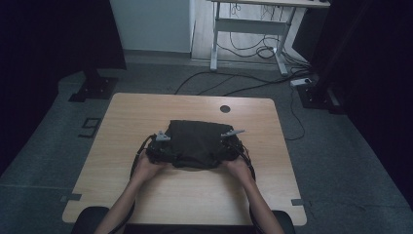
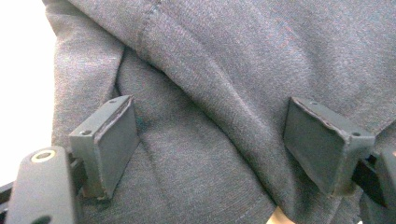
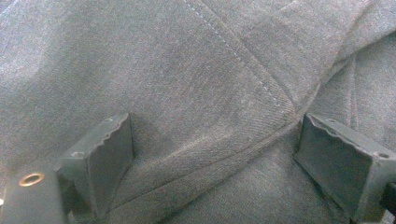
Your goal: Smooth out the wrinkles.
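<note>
One dark folded garment [image 1: 195, 143] lies at the middle of the wooden bench [image 1: 146, 112]. Against its left edge sits the left hand-held gripper [image 1: 160, 146], jaws spread wide with grey cloth [image 2: 210, 93] between the pads, unpinched. Against its right edge sits the right hand-held gripper [image 1: 229, 145], likewise agape over a stitched fold [image 3: 243, 70].

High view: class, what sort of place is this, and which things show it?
Probably a lab or office workroom, not a home: a light wooden table with a cable hole, a metal-framed desk behind it, and cables trailing across grey carpet.
</note>
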A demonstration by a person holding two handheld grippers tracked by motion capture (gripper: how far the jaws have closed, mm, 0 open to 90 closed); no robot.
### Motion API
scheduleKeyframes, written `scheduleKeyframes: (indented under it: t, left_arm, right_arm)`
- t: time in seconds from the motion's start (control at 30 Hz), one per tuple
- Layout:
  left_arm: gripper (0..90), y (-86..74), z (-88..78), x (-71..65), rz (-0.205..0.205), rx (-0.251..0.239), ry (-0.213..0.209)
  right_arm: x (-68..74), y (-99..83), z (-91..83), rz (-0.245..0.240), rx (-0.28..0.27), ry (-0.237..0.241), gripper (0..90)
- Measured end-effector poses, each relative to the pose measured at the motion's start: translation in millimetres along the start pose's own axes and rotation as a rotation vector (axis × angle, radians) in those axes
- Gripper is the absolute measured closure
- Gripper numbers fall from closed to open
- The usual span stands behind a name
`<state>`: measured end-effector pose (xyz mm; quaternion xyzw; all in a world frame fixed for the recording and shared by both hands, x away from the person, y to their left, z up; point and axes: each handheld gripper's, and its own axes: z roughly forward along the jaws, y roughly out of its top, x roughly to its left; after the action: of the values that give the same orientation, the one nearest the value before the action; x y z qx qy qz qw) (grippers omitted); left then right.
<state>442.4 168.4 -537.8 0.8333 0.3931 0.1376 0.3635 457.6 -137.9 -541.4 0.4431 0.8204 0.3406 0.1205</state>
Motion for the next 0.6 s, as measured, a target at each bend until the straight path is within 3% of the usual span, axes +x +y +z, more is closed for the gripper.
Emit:
scheduleKeyframes:
  t: [0.4, 0.6]
  left_arm:
    - [17.6, 22.1, 19.9, 22.9, -0.03, 0.003, 0.026]
    - [17.3, 23.1, 19.4, 24.2, -0.029, 0.0, 0.026]
  right_arm:
    - [-22.1, 27.5, 23.2, 0.024, -0.02, -0.021, 10.6]
    - [-25.3, 30.8, 25.2, 0.021, -0.023, -0.014, 10.8]
